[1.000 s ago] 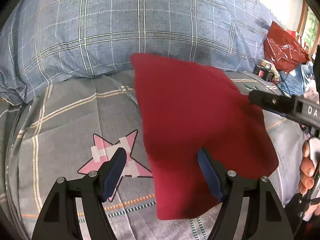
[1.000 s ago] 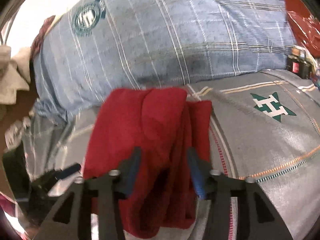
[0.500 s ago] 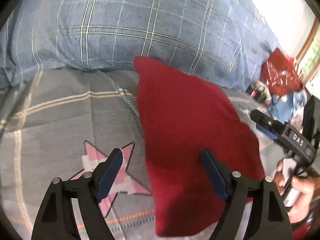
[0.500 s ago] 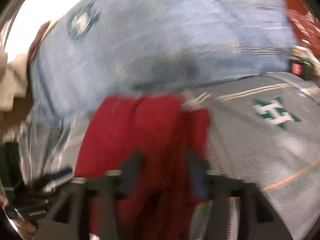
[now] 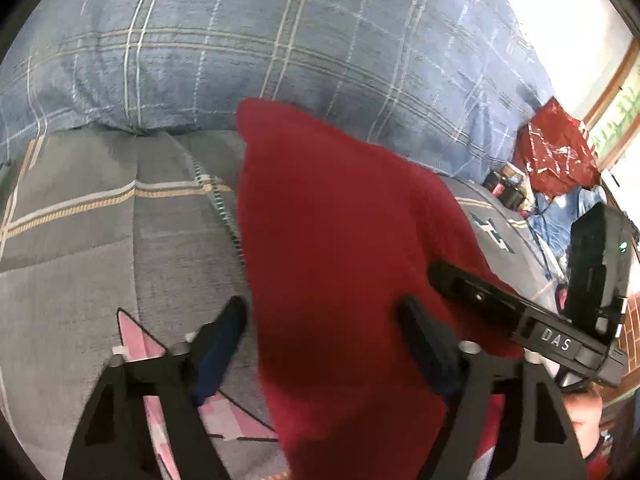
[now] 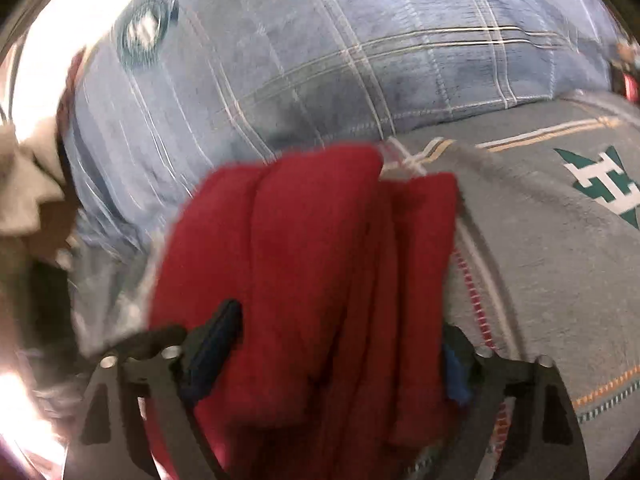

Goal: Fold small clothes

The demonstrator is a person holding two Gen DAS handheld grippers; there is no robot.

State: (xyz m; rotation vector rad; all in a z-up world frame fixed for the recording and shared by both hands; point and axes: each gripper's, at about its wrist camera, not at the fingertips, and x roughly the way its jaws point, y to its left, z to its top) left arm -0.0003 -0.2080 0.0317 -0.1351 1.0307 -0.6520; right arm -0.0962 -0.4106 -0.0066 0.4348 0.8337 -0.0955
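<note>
A red garment (image 5: 340, 240) lies folded into a long strip on the grey bedspread (image 5: 100, 248). My left gripper (image 5: 324, 340) hangs just above its near end, jaws closing. The left pad is beside the cloth's left edge and the right pad is over the cloth, and neither presses on it. In the right wrist view the same garment (image 6: 312, 264) shows lengthwise folds. My right gripper (image 6: 334, 352) straddles it, its jaws closing with the cloth between them and no visible pinch. One of the right gripper's fingers (image 5: 480, 296) reaches over the cloth's right edge.
A big blue plaid pillow (image 5: 280, 48) lies right behind the garment. A red plastic bag (image 5: 556, 156) and small jars (image 5: 504, 188) sit at the far right. The bedspread carries a pink star (image 5: 140, 348) and a green star emblem (image 6: 600, 184). A hand (image 5: 580, 428) shows at the lower right.
Both grippers have sunk closer to the red garment. The right gripper's jaws stand wider across it than a second ago, and it has come nearer to the left gripper.
</note>
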